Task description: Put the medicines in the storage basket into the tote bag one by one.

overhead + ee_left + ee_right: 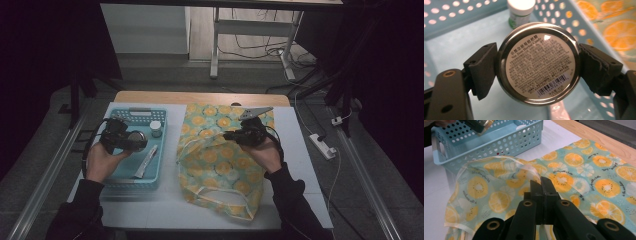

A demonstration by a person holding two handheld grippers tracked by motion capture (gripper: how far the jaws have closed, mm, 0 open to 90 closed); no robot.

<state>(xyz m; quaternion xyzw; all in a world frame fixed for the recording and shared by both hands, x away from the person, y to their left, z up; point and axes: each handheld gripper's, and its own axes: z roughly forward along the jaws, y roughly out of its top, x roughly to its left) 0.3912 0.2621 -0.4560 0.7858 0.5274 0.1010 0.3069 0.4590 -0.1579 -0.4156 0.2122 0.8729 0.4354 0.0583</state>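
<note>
You have two hand-held grippers [125, 141] [235, 135], one round tin [537, 62], one small white-capped bottle [156, 128], one tube [146, 163], one blue basket [150, 182] and one orange-print bag [220, 165] on one desk [150, 207].

Left gripper [131, 141] raised in left hand [101, 161], jaws spread wide and clamped, right gripper [235, 134] in right hand [263, 154], jaws pressed together, both forearms reaching forward

table [300, 165]: white top | on it: blue basket [112, 182], orange-print cloth bag [220, 170]
</note>
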